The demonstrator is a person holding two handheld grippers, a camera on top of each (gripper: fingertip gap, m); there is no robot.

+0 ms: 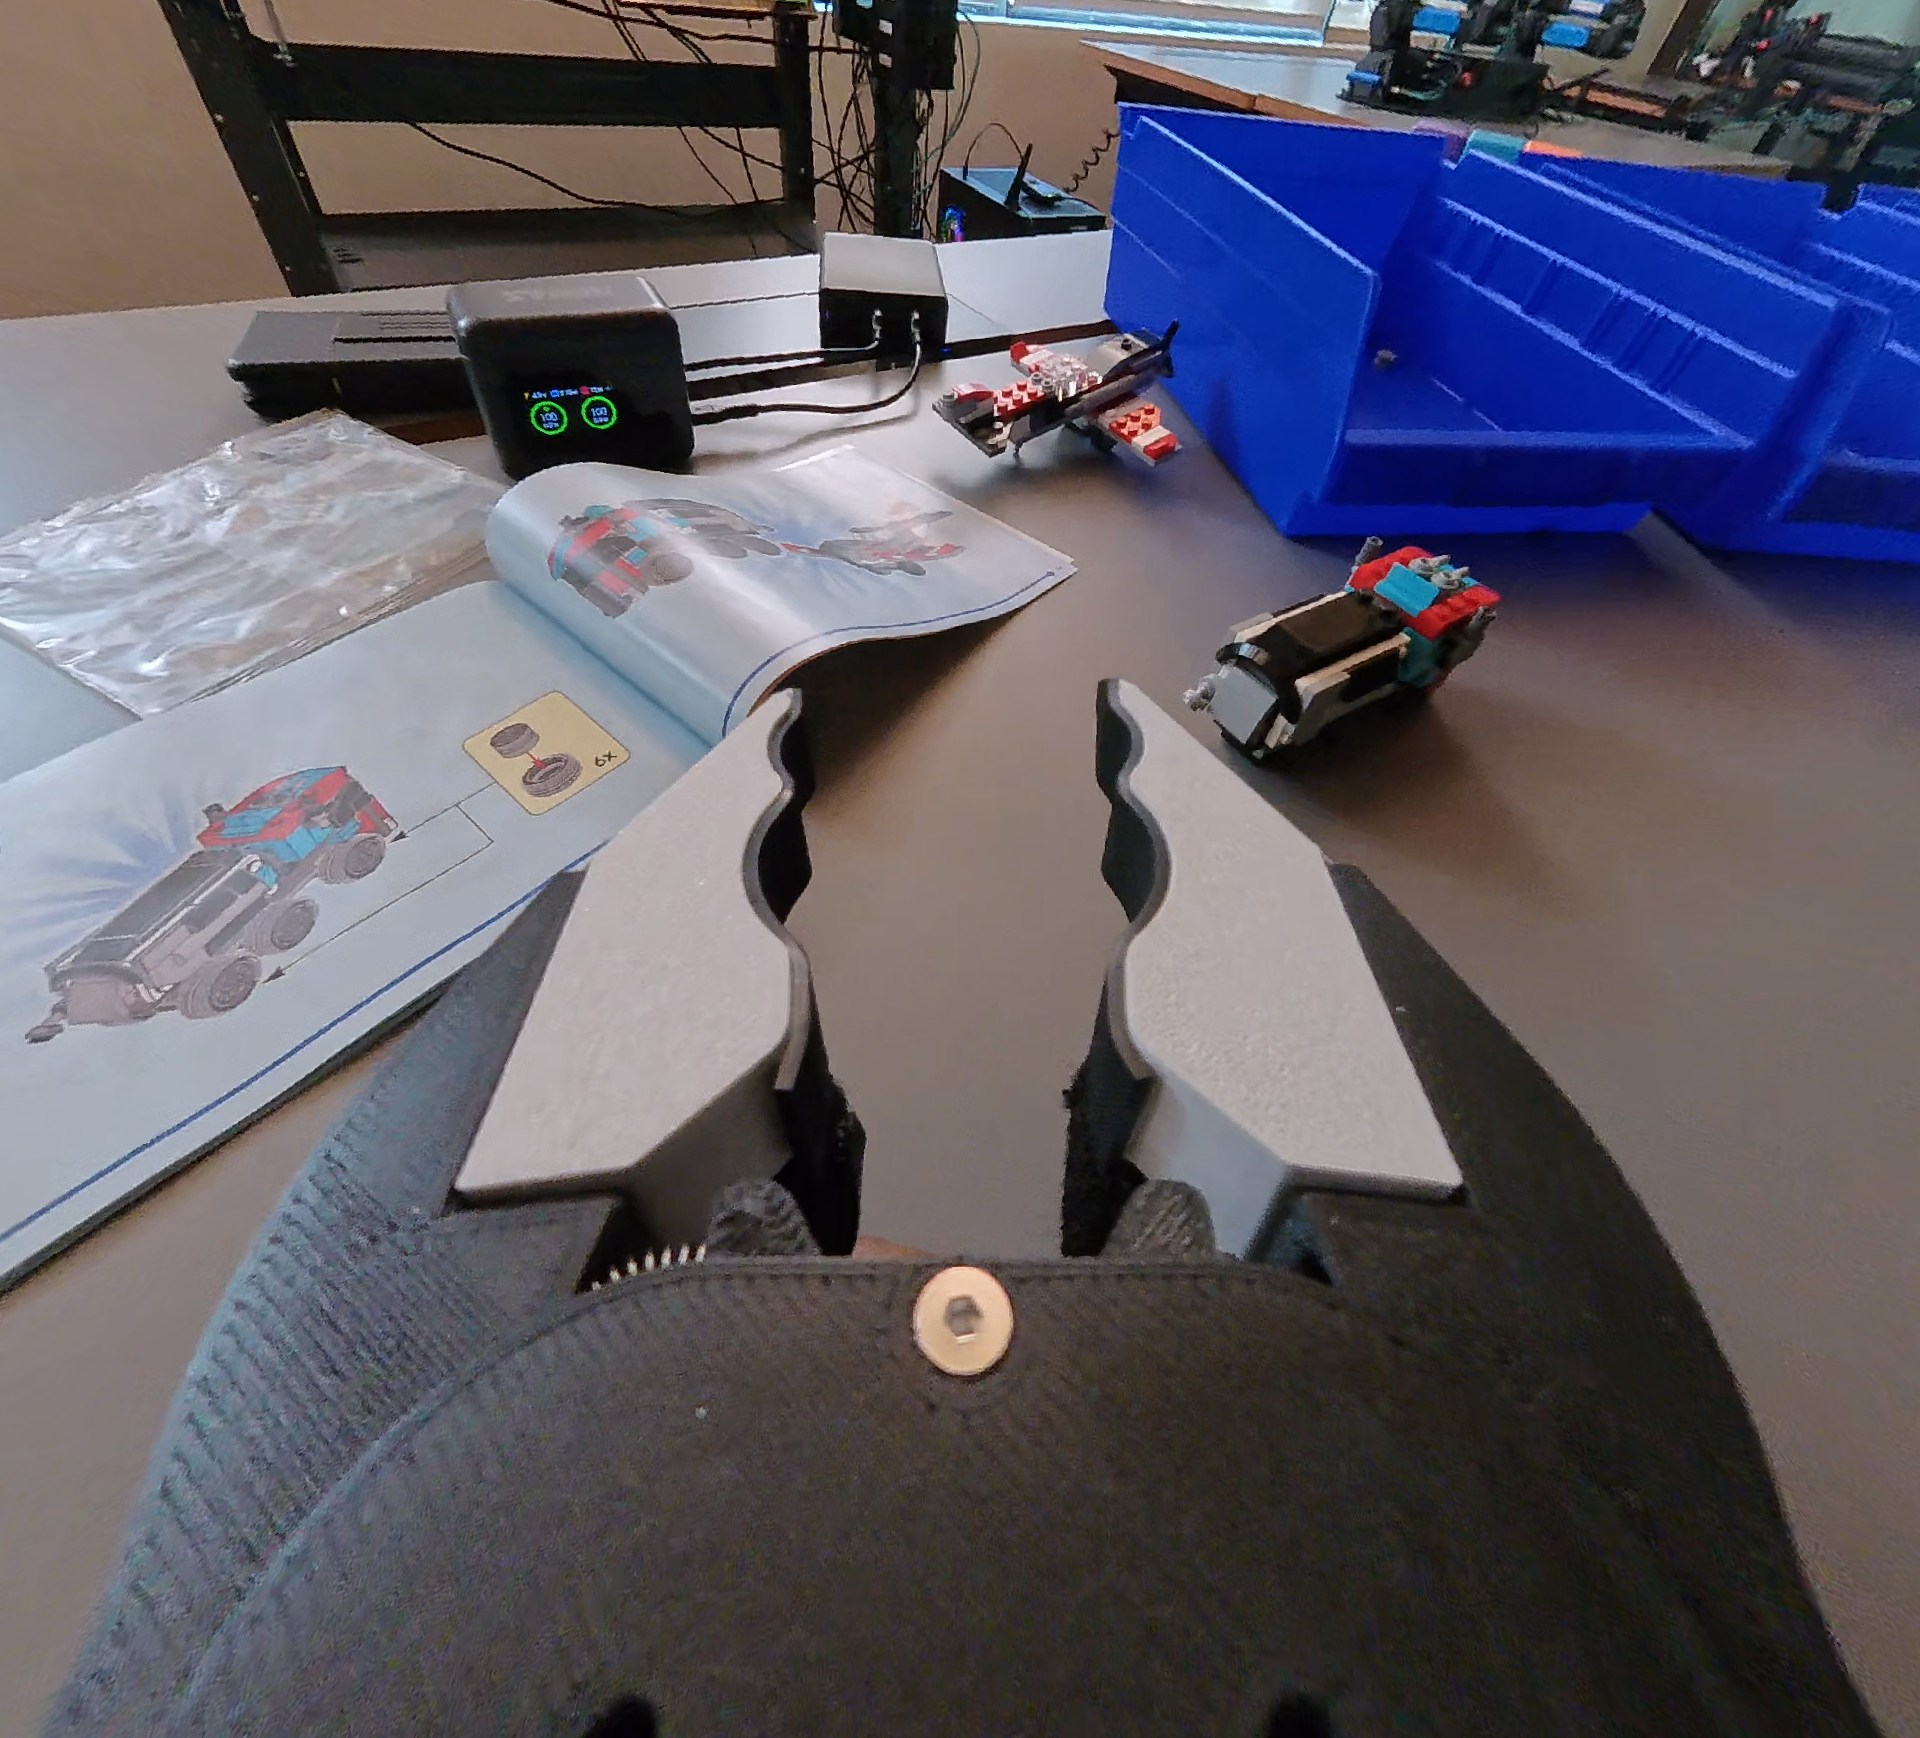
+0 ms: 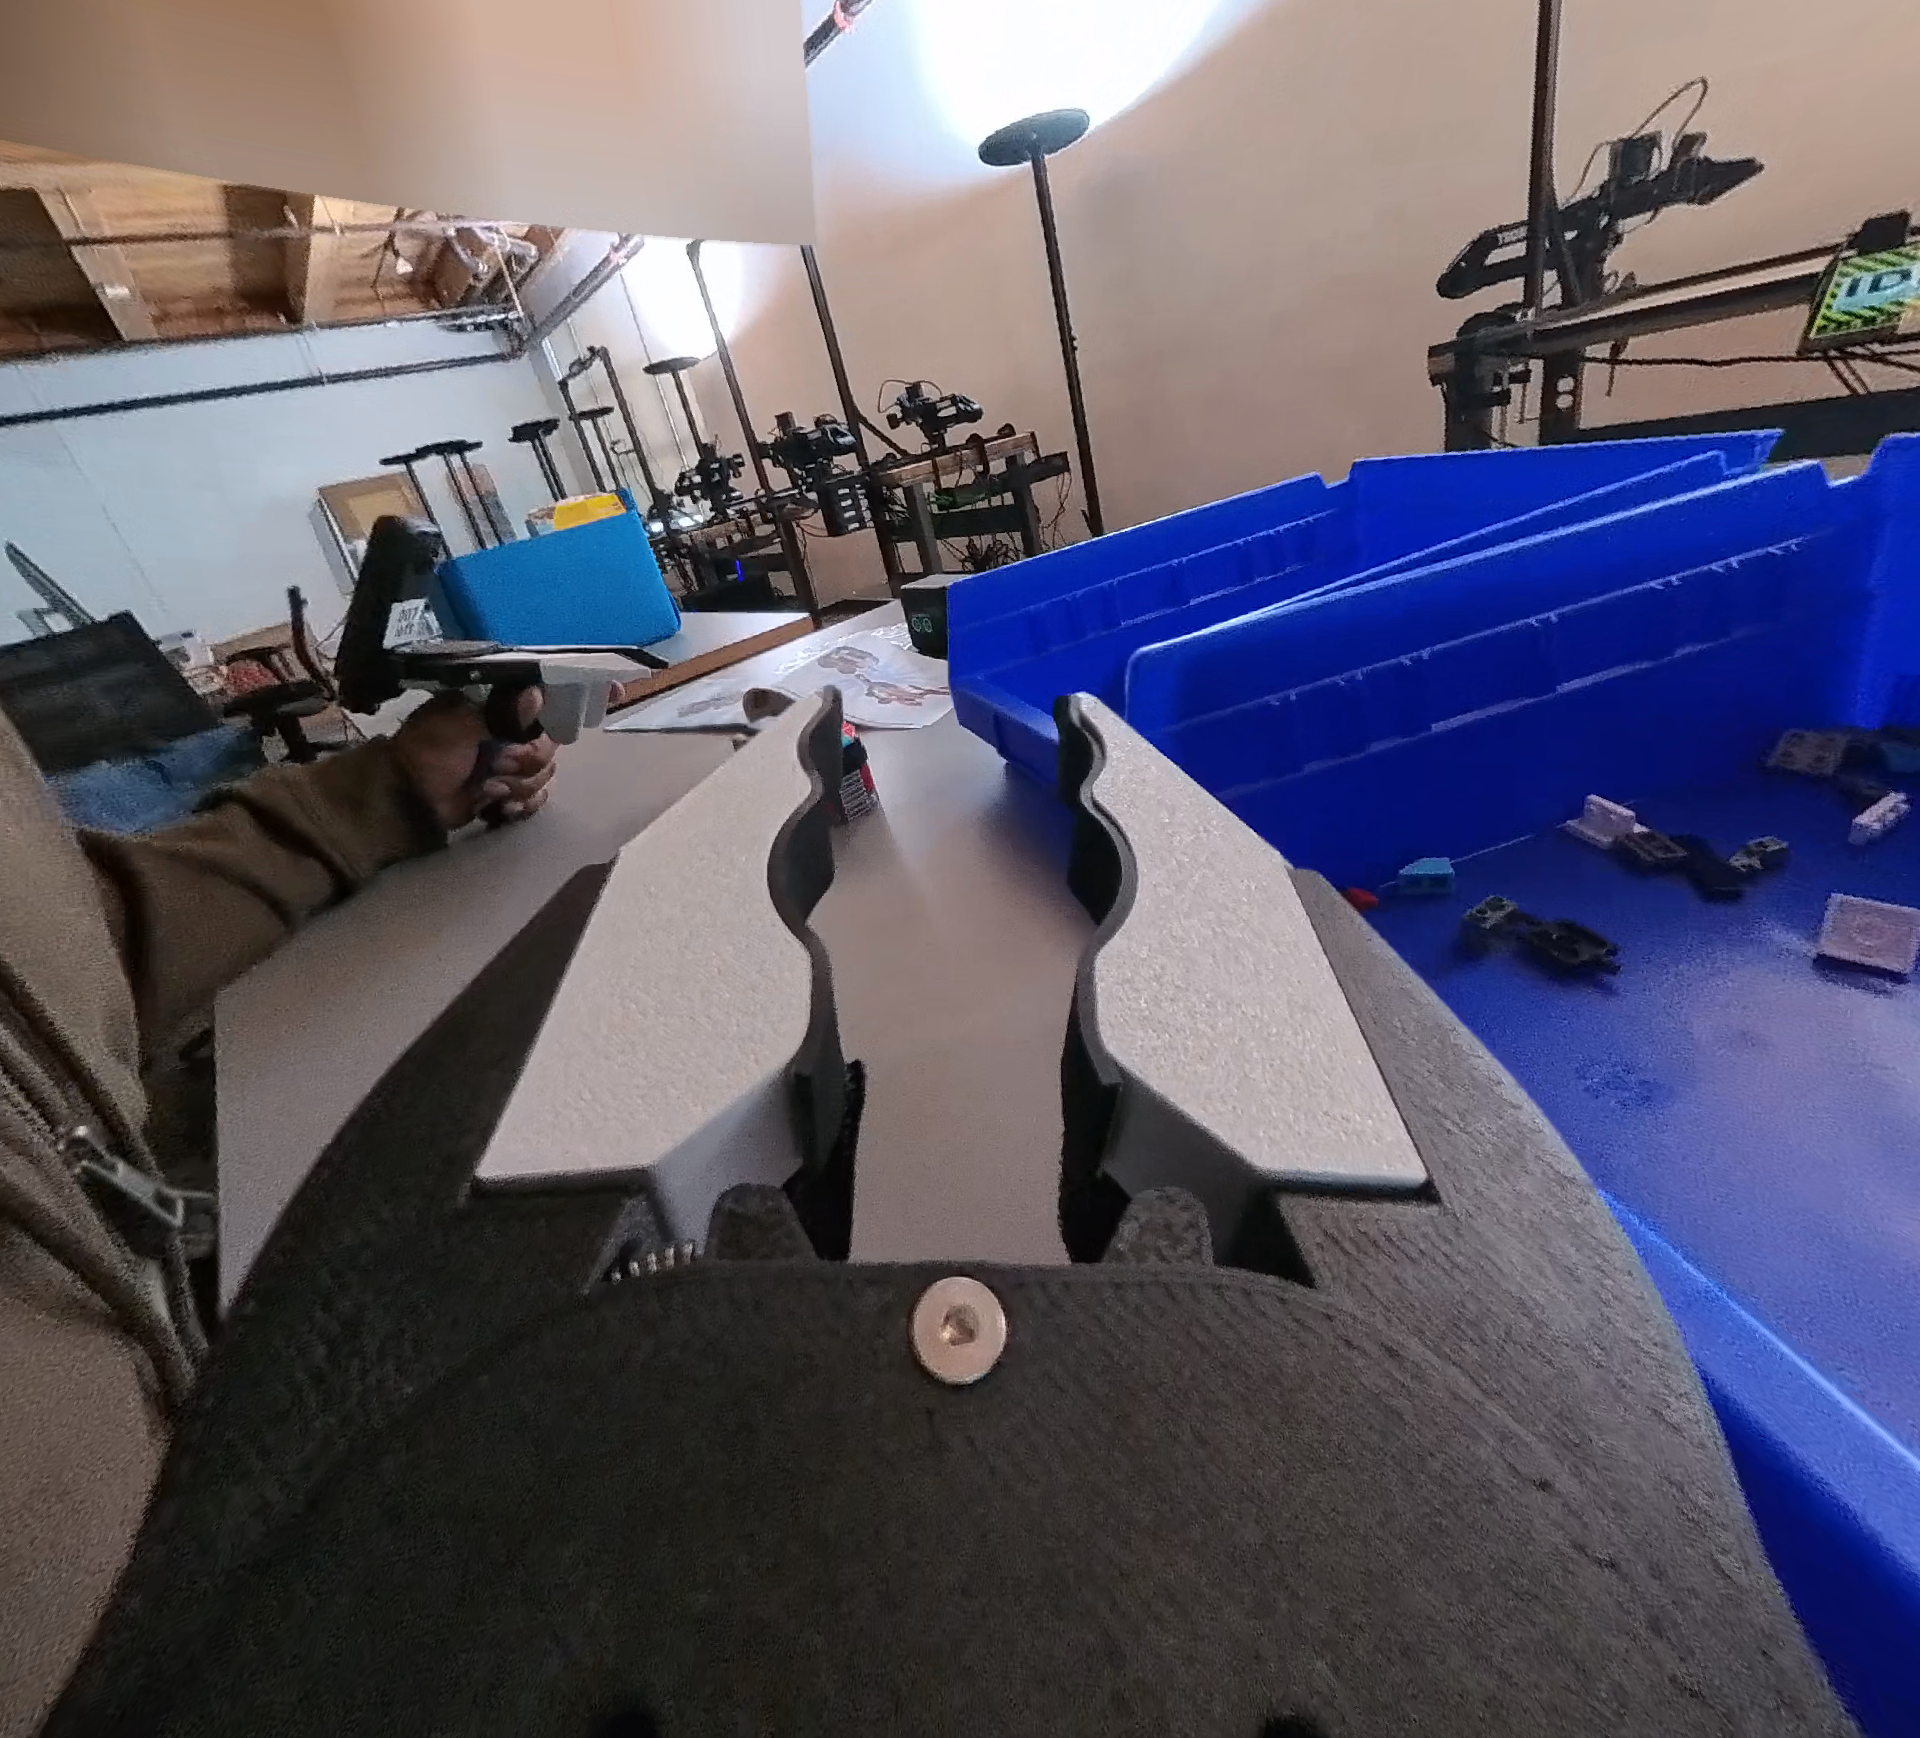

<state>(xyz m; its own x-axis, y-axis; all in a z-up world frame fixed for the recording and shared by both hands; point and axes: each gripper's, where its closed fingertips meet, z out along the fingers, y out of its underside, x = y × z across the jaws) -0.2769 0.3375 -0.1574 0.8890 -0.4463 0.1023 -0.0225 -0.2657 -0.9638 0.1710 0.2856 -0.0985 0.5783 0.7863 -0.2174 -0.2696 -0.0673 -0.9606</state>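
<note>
My left gripper (image 1: 951, 701) is open and empty above the dark table (image 1: 1558, 909). Its left fingertip (image 1: 774, 732) overlaps the edge of an open instruction booklet (image 1: 436, 722). A small brick truck (image 1: 1351, 649), black with red and teal, stands to its right, apart from it. A red and grey brick plane (image 1: 1060, 400) lies farther back. My right gripper (image 2: 945, 732) is open and empty, low over the table beside a blue bin (image 2: 1662, 1013). The brick truck (image 2: 852, 774) peeks out just past its left fingertip, farther off. The left gripper (image 2: 561, 691) shows in a hand at left.
Blue bins (image 1: 1507, 338) stand at right; one holds several loose bricks (image 2: 1538, 935). A black power unit with a lit screen (image 1: 571, 379), a small black box (image 1: 883, 286), cables and a clear plastic bag (image 1: 229, 545) lie at the back left. A sleeve (image 2: 208, 857) is at left. The tips of one gripper are about 45 cm away from the tips of the other.
</note>
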